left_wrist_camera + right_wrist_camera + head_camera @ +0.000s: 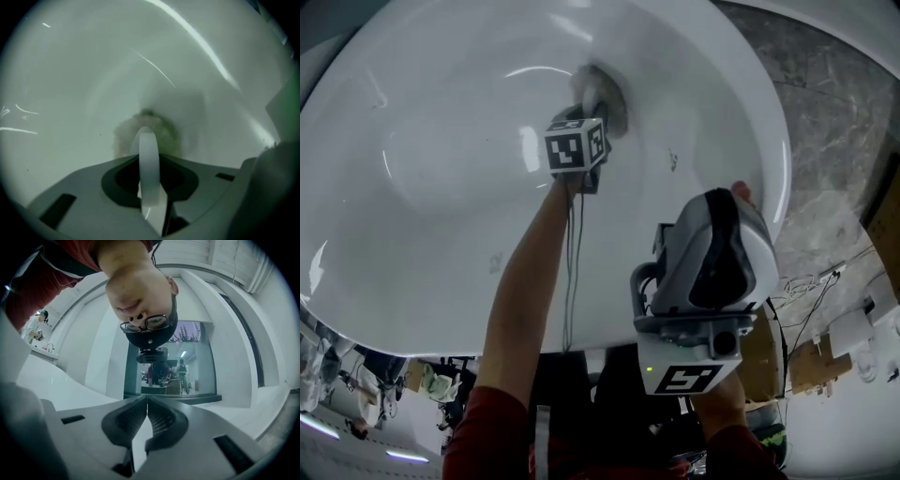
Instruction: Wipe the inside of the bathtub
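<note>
The white bathtub (441,159) fills the head view. My left gripper (594,101) reaches deep into it, and its marker cube (577,145) faces up. In the left gripper view that gripper (149,140) is shut on a white strap (148,164). The strap belongs to a fuzzy brownish-green scrub pad (124,136), which presses against the tub wall (70,70). My right gripper (712,258) hovers over the tub's near right rim with its jaws pointing up at the person. Its jaws (147,399) are shut with nothing between them.
Grey stone floor (834,112) lies right of the tub. Cables and cardboard boxes (825,328) sit at the lower right. The person's left arm (525,300) stretches over the near rim. The right gripper view shows the tub rim (47,380) and a glass-fronted room (168,371) behind.
</note>
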{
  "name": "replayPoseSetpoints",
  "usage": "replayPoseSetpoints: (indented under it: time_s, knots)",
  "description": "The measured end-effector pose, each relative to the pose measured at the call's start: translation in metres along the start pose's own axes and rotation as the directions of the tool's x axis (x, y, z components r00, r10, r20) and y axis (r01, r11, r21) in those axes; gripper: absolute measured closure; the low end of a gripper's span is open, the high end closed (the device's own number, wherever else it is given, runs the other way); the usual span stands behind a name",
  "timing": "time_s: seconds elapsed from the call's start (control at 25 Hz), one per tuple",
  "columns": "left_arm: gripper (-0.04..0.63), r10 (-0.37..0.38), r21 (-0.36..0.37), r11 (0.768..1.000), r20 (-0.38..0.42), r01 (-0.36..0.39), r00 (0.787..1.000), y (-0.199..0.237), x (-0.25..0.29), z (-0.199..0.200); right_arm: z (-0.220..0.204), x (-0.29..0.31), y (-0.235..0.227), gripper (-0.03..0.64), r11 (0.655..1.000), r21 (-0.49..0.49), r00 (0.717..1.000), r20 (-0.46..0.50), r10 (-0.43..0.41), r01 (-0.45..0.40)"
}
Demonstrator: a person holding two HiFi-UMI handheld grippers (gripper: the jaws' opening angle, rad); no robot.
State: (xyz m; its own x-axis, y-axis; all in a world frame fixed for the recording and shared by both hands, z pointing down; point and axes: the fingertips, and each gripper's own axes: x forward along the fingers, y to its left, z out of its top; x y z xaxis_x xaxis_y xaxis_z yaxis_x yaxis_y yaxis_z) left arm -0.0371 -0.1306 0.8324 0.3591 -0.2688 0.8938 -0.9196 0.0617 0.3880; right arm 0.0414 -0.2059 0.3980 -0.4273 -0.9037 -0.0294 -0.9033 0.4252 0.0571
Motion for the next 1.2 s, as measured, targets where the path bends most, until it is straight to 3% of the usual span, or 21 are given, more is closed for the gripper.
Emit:
replayPoseSetpoints:
  time_s: [0.32, 0.72, 0.92, 1.12, 1.2]
  knots:
    - [0.506, 0.028, 0.035, 0.999, -0.029, -0.027, 0.999, -0.005, -0.02, 0.006, 0.012, 0.0, 0.006, 0.604, 1.0, -0.022, 1.0, -0.014, 0.01, -0.011]
    - [0.506, -0.1, 0.091, 0.992, 0.105, 0.091, 0.989, -0.077, -0.117, 0.062, 0.074, 0.002, -0.008, 0.604, 0.993, -0.112, 0.999, 0.034, -0.036, 0.04]
    - [0.506, -0.188, 0.095, 0.981, 0.271, 0.168, 0.944, -0.12, -0.209, 0.11, 0.117, -0.001, -0.014, 0.604, 0.985, -0.155, 0.995, 0.068, -0.066, 0.076]
    - [0.506, -0.276, 0.061, 0.958, 0.443, 0.279, 0.853, -0.16, -0.293, 0.157, 0.157, -0.005, -0.018, 0.604, 0.981, -0.163, 0.991, 0.1, -0.094, 0.109]
    - [0.506, -0.283, 0.018, 0.949, 0.485, 0.314, 0.828, -0.168, -0.308, 0.171, 0.168, -0.004, -0.019, 0.604, 0.981, -0.154, 0.988, 0.115, -0.104, 0.121]
